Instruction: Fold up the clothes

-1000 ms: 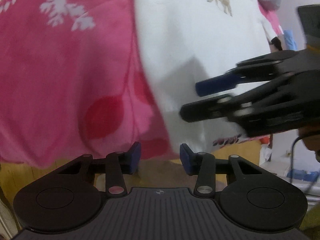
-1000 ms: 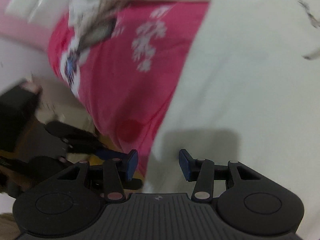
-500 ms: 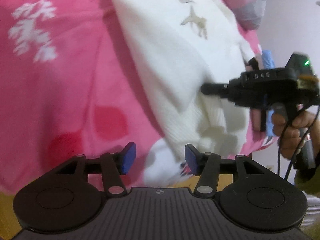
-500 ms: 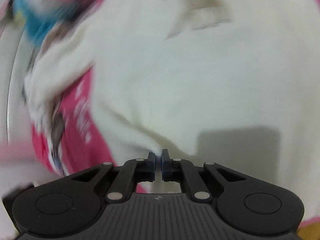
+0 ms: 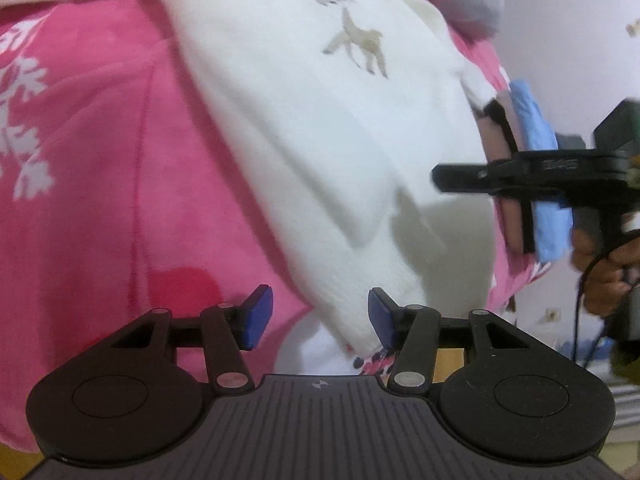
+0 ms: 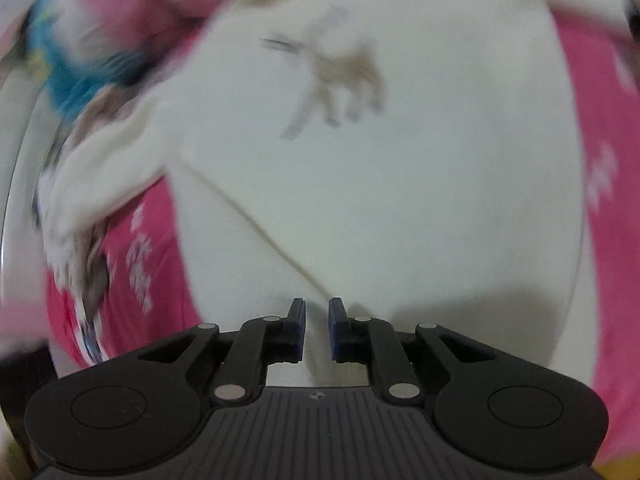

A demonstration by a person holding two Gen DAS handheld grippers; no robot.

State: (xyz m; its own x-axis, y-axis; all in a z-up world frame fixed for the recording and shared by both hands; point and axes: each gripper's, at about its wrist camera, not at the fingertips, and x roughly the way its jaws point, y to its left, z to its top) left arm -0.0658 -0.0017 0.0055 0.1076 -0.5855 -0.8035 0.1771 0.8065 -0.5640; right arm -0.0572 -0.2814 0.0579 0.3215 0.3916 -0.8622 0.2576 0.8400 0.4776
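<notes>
So the white sweater [image 5: 304,128] with the little tan deer [image 5: 360,46] on it is spread out over a pink blanket [image 5: 92,184] with white leaf shapes, and its ribbed bottom edge hangs toward the near side of the blanket in the left wrist view. Left tongs [image 5: 320,318] sit right at that edge with the jaws apart, about half open; the corner of the hem comes down close to the right blue pad, but the pads aren't squeezing anything. Right tongs [image 6: 317,330] are over the middle of the sweater in their own camera, which is pretty smeared with blur, and there's just a narrow gap between the blue pads, with the jaws easing open. White knit shows behind that gap, but I can't see any fold pinched between the pads. From the left camera you can also spot the right tongs [image 5: 438,178] side-on at the sweater's far side edge, with a hand [image 5: 600,268] wrapped around the grip and a black cable trailing off it. Behind them there's something blue [image 5: 540,168] folded or stacked up at the blanket's edge, can't tell what it is.
</notes>
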